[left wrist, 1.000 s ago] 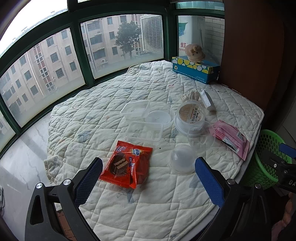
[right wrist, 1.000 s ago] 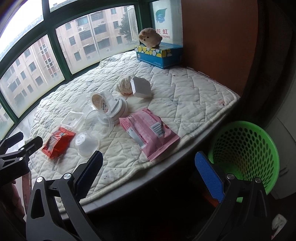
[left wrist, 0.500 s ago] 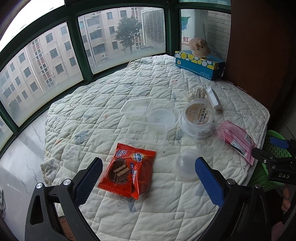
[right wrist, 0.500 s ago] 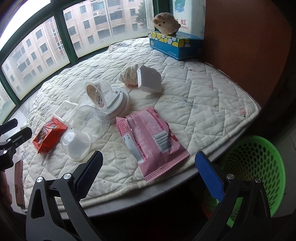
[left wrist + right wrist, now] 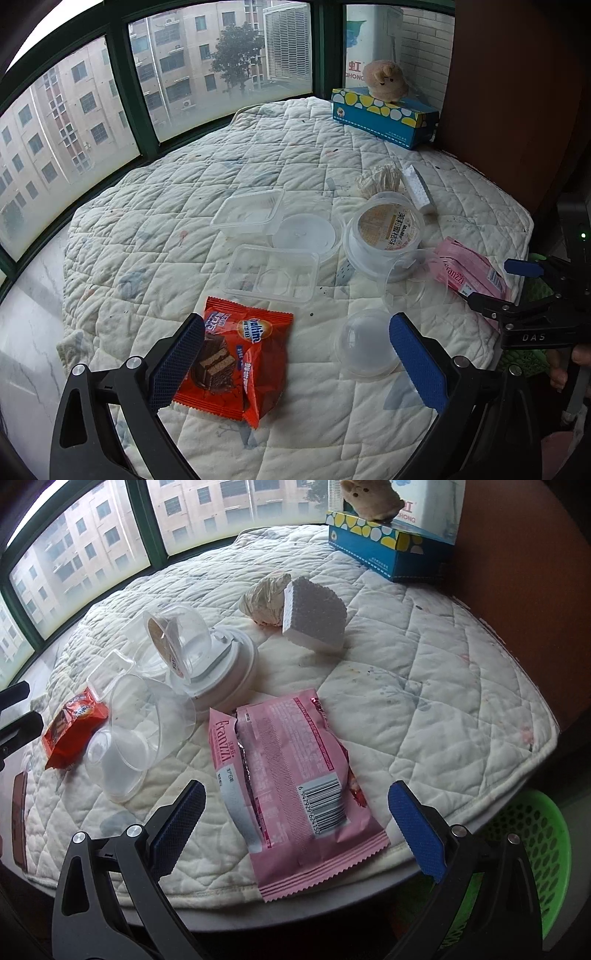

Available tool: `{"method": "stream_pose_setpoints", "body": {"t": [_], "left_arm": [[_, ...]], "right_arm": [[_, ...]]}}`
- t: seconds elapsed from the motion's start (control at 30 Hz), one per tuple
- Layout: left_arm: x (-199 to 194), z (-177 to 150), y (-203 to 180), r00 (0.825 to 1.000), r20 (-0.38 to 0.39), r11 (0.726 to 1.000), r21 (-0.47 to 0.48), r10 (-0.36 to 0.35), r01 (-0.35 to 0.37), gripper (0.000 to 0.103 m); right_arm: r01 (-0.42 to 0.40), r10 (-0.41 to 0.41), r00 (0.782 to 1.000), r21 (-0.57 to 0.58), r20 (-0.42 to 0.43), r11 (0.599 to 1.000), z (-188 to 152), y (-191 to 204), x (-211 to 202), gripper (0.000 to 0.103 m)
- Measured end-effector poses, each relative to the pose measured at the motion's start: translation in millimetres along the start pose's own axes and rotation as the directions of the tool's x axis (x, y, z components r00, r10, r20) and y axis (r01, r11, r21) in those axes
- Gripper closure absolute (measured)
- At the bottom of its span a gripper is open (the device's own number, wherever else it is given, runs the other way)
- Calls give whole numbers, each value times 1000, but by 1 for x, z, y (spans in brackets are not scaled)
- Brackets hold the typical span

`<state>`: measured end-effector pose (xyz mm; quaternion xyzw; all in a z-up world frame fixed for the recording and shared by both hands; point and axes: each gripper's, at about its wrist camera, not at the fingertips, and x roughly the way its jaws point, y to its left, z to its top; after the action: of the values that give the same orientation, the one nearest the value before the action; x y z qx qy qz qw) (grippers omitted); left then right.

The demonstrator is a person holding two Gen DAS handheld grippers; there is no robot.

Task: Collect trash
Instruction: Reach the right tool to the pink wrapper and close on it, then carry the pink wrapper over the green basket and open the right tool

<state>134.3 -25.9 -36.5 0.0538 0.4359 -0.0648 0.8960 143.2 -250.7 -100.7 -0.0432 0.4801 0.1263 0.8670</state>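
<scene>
The right gripper (image 5: 293, 823), fingers wide and empty, straddles the pink Franzzi wrapper (image 5: 291, 782), judged light, crinkly and slippery; pinch its serrated near edge, while the left gripper (image 5: 295, 363), equally wide, straddles the red wafer packet (image 5: 240, 363).

**Both grippers closed in on the table trash**

Left gripper (image 5: 295, 365) moved forward and down toward the red wafer packet (image 5: 236, 365); its left pad now overlaps the packet's 9 o'clock edge, earlier the packet sat clear ahead at 12 o'clock. Right gripper (image 5: 295, 827) advanced over the table edge; the pink Franzzi wrapper (image 5: 291, 790) now lies between its wide-spread fingers, where earlier it lay well ahead. Green basket (image 5: 517, 853) slid to 4 o'clock, mostly out of frame. Jaw spread unchanged on both.
</scene>
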Motion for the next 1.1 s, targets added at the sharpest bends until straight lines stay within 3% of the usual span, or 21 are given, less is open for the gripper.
{"method": "stream_pose_setpoints", "body": {"t": [0.13, 0.4, 0.47, 0.5, 0.63, 1.1], "left_arm": [[11, 8, -10, 998, -9, 997, 42, -58, 59, 6], [34, 23, -39, 984, -36, 972, 151, -175, 179, 8], [42, 25, -43, 978, -53, 965, 164, -200, 206, 25], [47, 27, -44, 974, -70, 961, 164, -215, 224, 28], [60, 29, -47, 958, -107, 948, 154, -265, 279, 39], [60, 28, -50, 944, -115, 933, 153, -310, 325, 94]], "right_arm": [[-5, 4, 1000, -33, -17, 999, 2, 2, 10, 9], [-27, 27, 999, 2, -18, 1000, -1, -2, 9, 32], [-26, 26, 1000, 13, -11, 1000, -3, -3, 6, 40], [-28, 29, 1000, 21, -7, 999, -3, -4, 4, 46], [-29, 28, 1000, 51, 11, 998, -6, -6, -4, 50], [-17, 2, 995, 145, 104, 989, -13, -18, -45, 53]]}}
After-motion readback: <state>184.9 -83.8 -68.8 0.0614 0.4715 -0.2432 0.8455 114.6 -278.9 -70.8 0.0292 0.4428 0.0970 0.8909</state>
